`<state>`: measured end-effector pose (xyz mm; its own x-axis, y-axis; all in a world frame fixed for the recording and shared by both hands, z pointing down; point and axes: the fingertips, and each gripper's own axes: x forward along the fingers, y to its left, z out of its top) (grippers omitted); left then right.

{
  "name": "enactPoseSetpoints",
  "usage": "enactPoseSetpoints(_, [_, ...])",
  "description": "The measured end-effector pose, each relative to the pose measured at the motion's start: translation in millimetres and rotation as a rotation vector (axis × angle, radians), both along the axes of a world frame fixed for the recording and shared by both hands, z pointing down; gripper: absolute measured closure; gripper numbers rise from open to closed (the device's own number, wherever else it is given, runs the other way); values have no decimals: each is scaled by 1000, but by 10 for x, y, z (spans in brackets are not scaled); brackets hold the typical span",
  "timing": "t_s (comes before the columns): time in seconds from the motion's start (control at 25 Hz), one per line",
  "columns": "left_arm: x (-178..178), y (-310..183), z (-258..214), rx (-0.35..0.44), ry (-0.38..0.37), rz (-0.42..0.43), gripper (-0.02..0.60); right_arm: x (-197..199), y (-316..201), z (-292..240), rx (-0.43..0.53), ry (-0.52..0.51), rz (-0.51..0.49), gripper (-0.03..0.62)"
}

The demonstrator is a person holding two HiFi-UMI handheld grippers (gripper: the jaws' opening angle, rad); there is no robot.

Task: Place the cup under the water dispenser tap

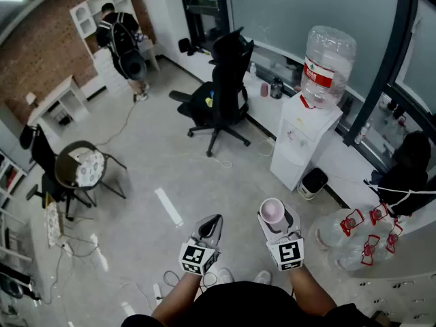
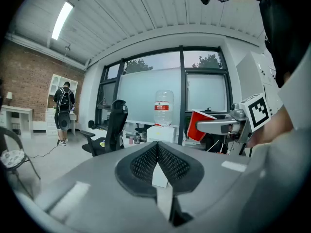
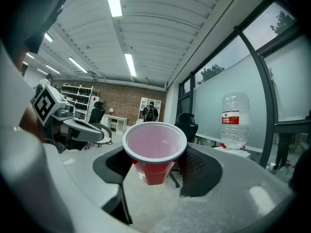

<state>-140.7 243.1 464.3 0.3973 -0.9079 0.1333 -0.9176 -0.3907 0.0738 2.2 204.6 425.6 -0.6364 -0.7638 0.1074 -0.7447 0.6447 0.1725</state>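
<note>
While the red cup (image 3: 154, 154) sits upright between the pads of the right claw (image 1: 273, 215), clamped by its sloping wall just under the white rim, the water dispenser (image 1: 304, 142) stands well apart from it across the grey floor, against the glazed wall. The cup's mouth faces up, showing a pale pink inside. Both claws are held about level, side by side, on the near side of the dispenser and somewhat to its left in the head view. The left claw (image 2: 158, 154) has its jaws pressed together, nothing between them. A large clear bottle (image 1: 328, 63) with a red label is upended on top of the dispenser. A small dark bin (image 1: 313, 182) stands on the floor just beside the dispenser's base, on the side toward the claws. A black office chair (image 1: 221, 90) stands to the dispenser's left, near it. Much farther from the dispenser, beyond that chair, a person with a backpack (image 1: 121, 39) stands facing white shelves (image 1: 92, 9) against a brick wall.
</note>
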Motion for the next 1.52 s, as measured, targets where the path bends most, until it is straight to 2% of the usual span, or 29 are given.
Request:
enactPoseSetpoints(0.6, [-232, 117, 61, -14, 10, -1, 565, -177, 79, 56, -9, 5, 14, 299])
enactPoseSetpoints(0.96, [-453, 127, 44, 2, 7, 53, 565, -419, 109, 82, -17, 0, 57, 299])
enactPoseSetpoints(1.16, [-683, 113, 90, -15, -9, 82, 565, -592, 132, 144, -13, -1, 99, 298])
enactPoseSetpoints(1.28, [-815, 62, 115, 1, 2, 82, 565, -657, 141, 120, -9, 6, 117, 298])
enactPoseSetpoints(1.4, [-834, 43, 143, -29, 20, 93, 565, -678, 124, 111, -13, 11, 133, 298])
enactPoseSetpoints(1.52, [-833, -41, 203, -24, 29, 103, 565, -682, 41, 138, -18, 15, 144, 298])
